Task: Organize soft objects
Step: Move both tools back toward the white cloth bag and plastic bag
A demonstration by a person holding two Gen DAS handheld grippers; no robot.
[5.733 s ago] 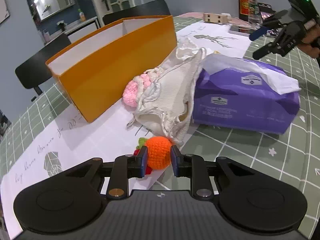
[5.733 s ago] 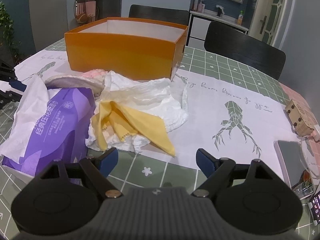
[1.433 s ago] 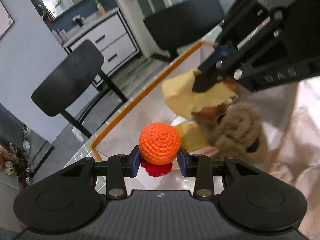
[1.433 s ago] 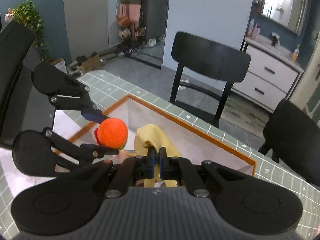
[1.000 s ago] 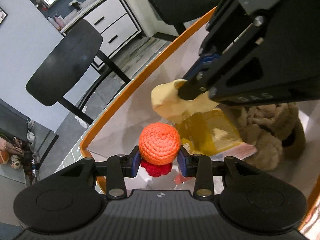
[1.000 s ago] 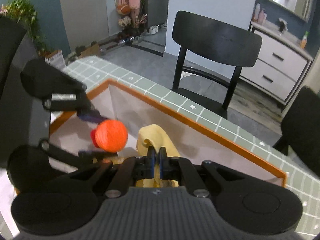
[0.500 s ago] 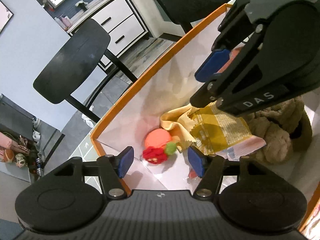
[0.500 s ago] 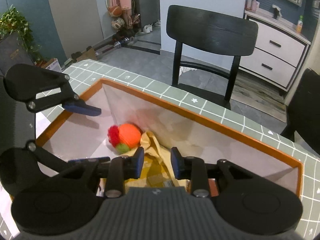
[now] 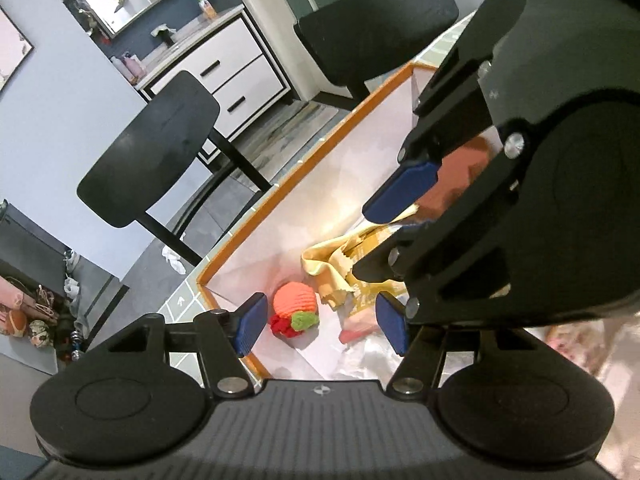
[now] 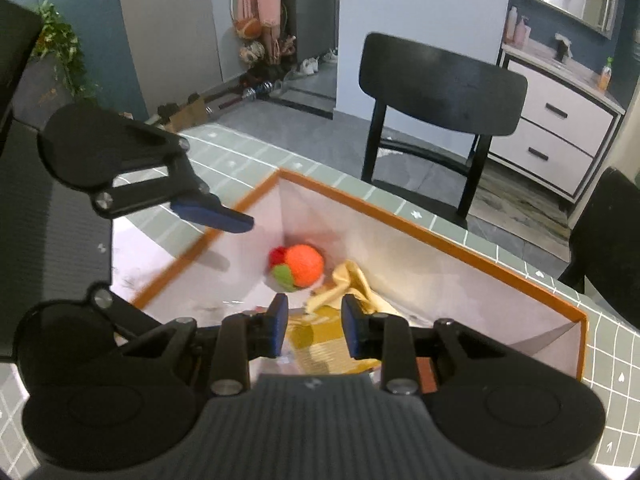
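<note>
Desk [image 10: 460,220] with a green grid cover carries the orange box [image 10: 480,258], which lies below and ahead of both tools. Two black chairs [image 10: 440,80] stand beyond it, past the desk's far edge. The left tool [image 9: 320,322] hangs over the box's corner with its blue pads spread wide and nothing between them; the log's rise is already over. The right tool [image 10: 314,326] hovers just beside it, its jaws parted a little and also empty. A yellow cloth [image 10: 352,284] lies crumpled on the box floor directly under and ahead of the right tool. The orange crocheted ball [image 9: 294,304], with its red and green tuft, rests in the box corner, touching the cloth, below the left tool's spread pads.
</note>
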